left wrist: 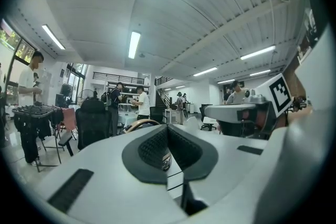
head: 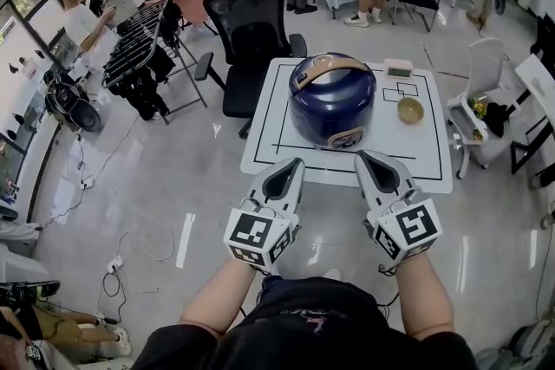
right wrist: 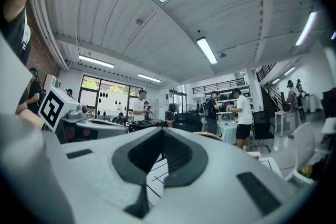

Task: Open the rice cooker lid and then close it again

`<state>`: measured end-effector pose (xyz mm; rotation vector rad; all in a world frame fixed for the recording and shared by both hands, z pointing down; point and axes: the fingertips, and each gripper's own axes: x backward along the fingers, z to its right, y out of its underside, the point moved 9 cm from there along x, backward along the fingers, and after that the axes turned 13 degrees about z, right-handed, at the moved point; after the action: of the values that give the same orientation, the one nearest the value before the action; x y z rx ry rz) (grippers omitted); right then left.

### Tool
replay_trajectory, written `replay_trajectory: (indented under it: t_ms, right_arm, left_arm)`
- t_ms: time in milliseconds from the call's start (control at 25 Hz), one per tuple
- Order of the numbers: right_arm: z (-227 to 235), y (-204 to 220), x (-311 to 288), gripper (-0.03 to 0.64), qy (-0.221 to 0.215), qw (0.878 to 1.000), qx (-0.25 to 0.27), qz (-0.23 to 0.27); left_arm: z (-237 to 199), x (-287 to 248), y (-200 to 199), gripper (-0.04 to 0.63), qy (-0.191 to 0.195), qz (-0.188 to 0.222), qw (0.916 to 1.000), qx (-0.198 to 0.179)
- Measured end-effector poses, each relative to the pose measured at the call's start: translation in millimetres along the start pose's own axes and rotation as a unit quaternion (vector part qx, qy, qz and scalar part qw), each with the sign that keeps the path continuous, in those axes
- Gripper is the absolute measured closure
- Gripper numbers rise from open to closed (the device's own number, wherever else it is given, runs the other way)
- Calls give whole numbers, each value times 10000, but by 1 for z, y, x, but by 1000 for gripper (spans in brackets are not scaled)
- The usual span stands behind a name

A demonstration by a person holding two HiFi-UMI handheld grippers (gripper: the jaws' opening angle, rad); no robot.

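On one tabletop [head: 429,159] are set one closed cooker [head: 332,100] and one bowl [head: 410,110]; left gripper [head: 293,162] and right gripper [head: 364,155] are held with fingers closed, empty.

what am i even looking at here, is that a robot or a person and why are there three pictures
It is a person, not a robot. Each hand carries a tool with two jaws: the left hand-held gripper and the right hand-held gripper. The head view comes from a camera on the person's head, looking down. The other two come from cameras riding on each tool, looking along its jaws. On the white table stand a closed blue rice cooker, a small bowl and a small white device. Both pairs of jaws are shut and hold nothing.
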<state>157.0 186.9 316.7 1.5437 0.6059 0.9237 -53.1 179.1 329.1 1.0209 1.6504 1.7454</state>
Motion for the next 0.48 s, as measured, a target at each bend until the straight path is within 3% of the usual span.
replay_trajectory:
  t_ms: [480]
  right_arm:
    - [-17, 4, -30, 617, 186, 9998, -5, 10]
  left_arm:
    - [-35, -2, -5, 592, 195, -49, 9998, 10]
